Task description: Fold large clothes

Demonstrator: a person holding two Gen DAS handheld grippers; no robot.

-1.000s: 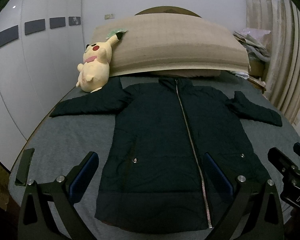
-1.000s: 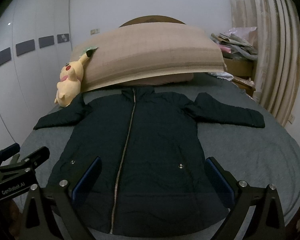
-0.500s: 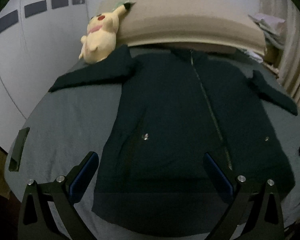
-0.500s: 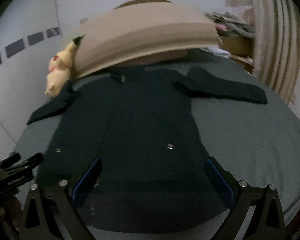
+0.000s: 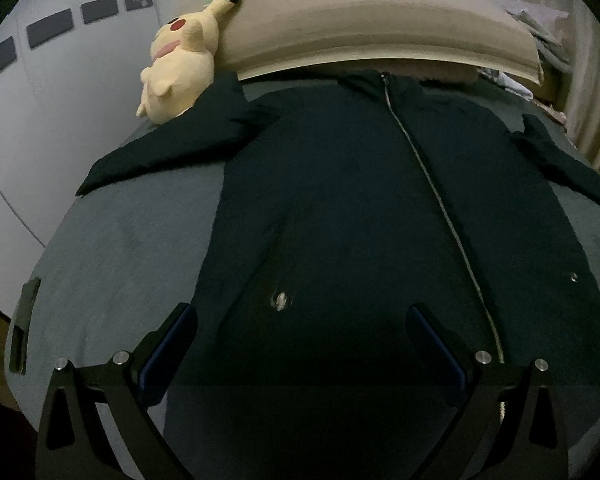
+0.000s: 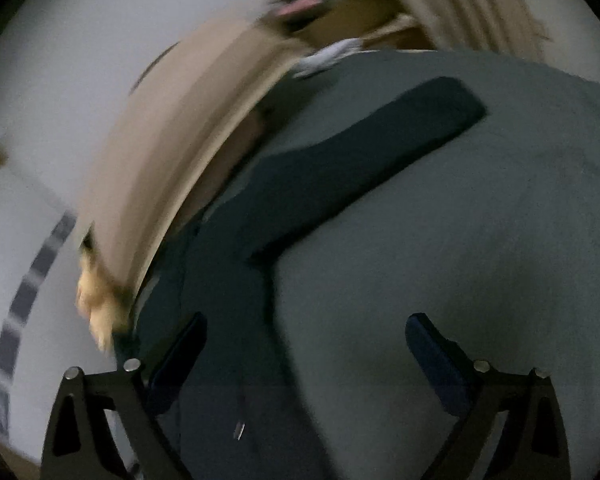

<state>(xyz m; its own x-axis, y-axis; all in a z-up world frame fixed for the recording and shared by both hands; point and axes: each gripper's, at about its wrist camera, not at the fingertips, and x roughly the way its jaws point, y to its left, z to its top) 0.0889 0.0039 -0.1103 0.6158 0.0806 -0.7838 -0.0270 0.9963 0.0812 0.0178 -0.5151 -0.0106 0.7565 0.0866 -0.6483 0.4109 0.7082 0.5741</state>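
Both hand-held grippers, left (image 5: 300,338) and right (image 6: 306,344), gape empty over the coat (image 5: 360,220); plush toy (image 5: 180,64) touches its sleeve.

Both views are dim and bluish, with fisheye bending and black corners. The left wrist view is fairly sharp. The right wrist view is heavily motion-blurred and tilted.

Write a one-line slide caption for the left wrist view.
Open left gripper above a dark zipped coat spread flat on a grey bed.
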